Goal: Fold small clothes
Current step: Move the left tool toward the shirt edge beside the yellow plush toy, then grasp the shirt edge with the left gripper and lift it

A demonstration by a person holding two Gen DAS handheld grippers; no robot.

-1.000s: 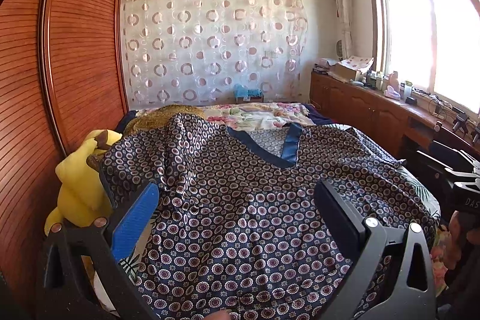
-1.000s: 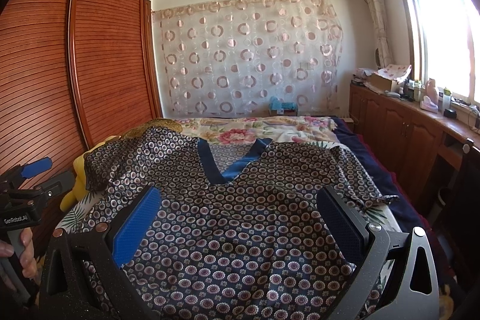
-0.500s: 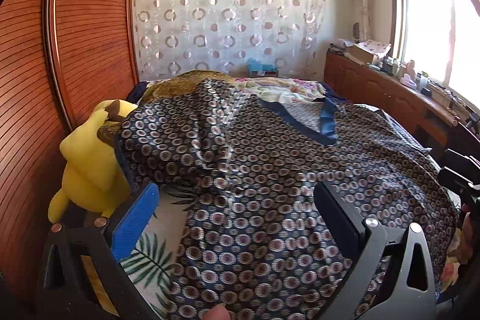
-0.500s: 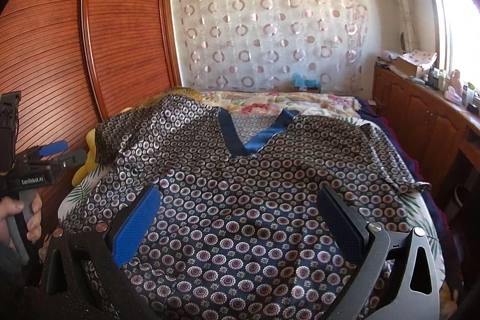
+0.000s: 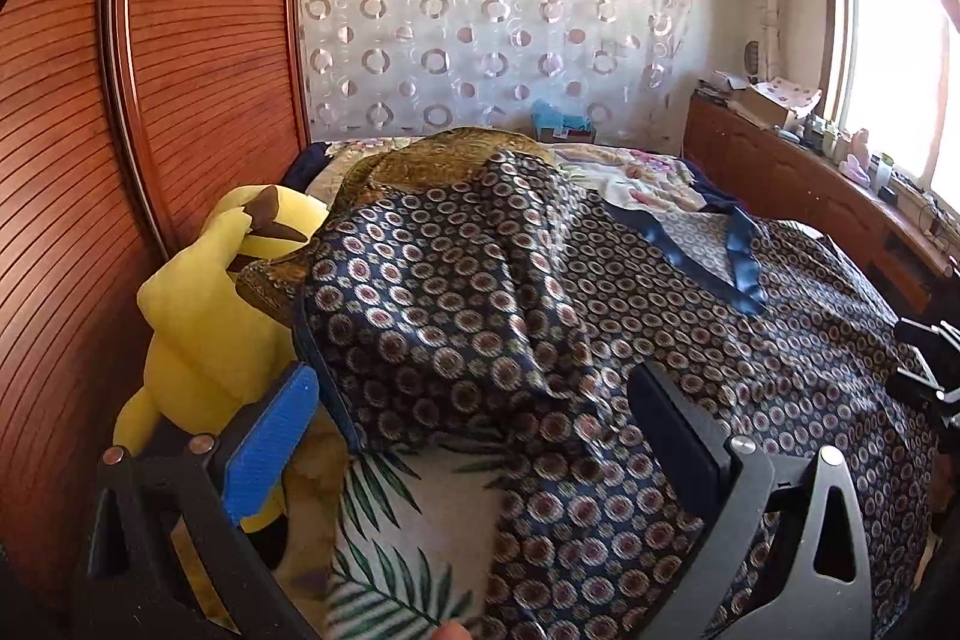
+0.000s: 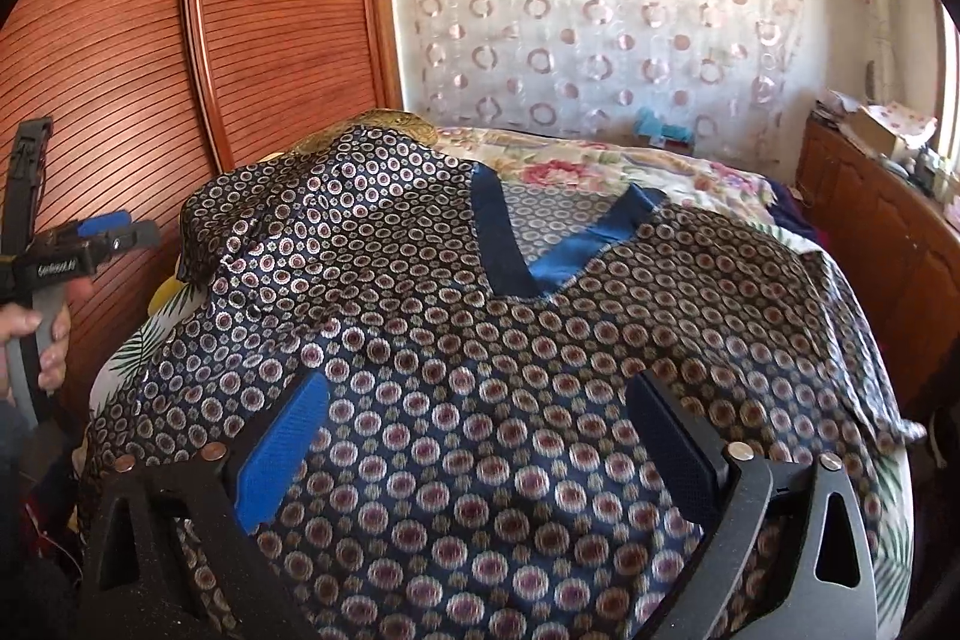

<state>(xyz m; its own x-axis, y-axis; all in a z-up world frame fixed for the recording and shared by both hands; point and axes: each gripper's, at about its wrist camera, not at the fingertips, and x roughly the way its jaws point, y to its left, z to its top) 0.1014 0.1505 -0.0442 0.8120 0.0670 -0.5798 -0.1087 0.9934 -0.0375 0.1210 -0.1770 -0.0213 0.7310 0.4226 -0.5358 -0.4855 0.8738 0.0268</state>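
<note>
A dark blue silky shirt with little circles [image 6: 456, 376] is spread on the bed [image 5: 420, 514]. Both the left tool [image 5: 474, 436] and the right tool [image 6: 480, 442] are held wide open above it, with nothing gripped.

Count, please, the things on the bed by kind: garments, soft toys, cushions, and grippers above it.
Patterned garment: 1
Yellow soft toy: 1
Gold-brown cushion: 1
Grippers: 2, left gripper and right gripper, both open
Total: 5
</note>
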